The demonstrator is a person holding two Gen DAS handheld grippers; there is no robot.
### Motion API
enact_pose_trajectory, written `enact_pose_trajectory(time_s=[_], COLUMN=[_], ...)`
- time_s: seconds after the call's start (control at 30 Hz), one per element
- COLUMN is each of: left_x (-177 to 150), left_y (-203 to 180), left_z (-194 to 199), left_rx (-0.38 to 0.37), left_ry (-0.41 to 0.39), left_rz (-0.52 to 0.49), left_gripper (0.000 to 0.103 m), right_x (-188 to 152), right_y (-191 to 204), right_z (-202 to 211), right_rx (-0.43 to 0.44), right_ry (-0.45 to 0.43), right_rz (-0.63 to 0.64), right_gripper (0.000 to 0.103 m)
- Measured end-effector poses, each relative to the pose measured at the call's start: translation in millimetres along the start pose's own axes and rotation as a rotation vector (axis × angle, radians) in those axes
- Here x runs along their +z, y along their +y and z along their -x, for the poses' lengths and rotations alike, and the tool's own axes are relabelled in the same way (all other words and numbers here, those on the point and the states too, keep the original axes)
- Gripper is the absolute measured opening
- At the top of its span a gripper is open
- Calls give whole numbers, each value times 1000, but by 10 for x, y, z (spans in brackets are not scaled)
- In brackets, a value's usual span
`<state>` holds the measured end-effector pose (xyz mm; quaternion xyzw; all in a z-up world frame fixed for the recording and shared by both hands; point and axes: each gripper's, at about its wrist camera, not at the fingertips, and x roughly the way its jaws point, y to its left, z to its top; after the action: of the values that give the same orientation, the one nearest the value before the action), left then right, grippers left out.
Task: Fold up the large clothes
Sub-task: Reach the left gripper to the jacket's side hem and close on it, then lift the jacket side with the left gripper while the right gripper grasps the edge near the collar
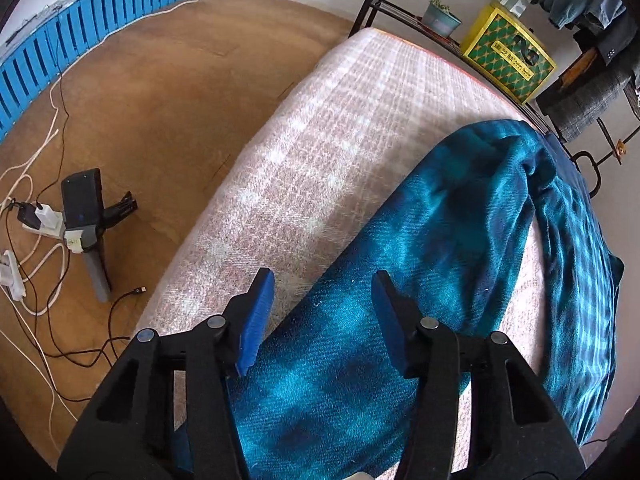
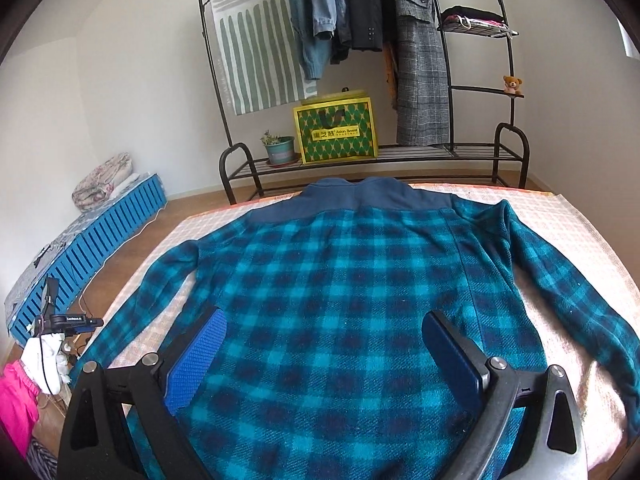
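Note:
A teal and navy plaid shirt (image 2: 340, 280) lies flat, back side up, on a pale pink checked cover (image 2: 560, 216), its navy collar at the far edge and both sleeves spread outward. My right gripper (image 2: 328, 340) hovers open over the lower back of the shirt, with nothing pinched between its blue pads. In the left wrist view the shirt's left sleeve (image 1: 360, 320) runs toward me along the cover (image 1: 320, 140). My left gripper (image 1: 322, 300) is open close above that sleeve. The cloth lies in the gap between the fingers and the pads do not press on it.
A black metal clothes rack (image 2: 380, 156) stands behind the bed with hanging garments, a yellow-green box (image 2: 336, 132) and a potted plant (image 2: 278, 148). Left of the bed, on the brown floor (image 1: 160, 100), are cables, a power strip (image 1: 40, 224), a black device (image 1: 86, 216) and blue slatted pallets (image 1: 80, 40).

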<state>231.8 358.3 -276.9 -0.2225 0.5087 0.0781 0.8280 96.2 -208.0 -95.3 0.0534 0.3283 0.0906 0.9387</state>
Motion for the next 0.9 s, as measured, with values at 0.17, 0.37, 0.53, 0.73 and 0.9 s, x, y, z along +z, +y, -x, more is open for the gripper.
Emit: enact_pose_trajectory(time_s=[0.17,0.37,0.53,0.73,0.9], left_x=[24,32,11,-38,-301], left_y=[91,6,-203,-659,-1225], left_z=[-156,-132,19,602,1071], left_rx=[-25,-31,-44,-261,-374], left_ry=[38,-8,-71,-168,-229], left_rz=[53,40,-3,-53,-148], left_gripper=[52,1,0,0,0], right_x=[-16,-12,-14,11,191], right_y=[58,172,257,327,300], right_z=[-56,-87,-124,-154,-294], right_rx=[-7,-3,24,58,162], right_ry=[17,27,60,106,186], right_rz=[23,57,70,79,-4], right_gripper=[100,100,99,93,80])
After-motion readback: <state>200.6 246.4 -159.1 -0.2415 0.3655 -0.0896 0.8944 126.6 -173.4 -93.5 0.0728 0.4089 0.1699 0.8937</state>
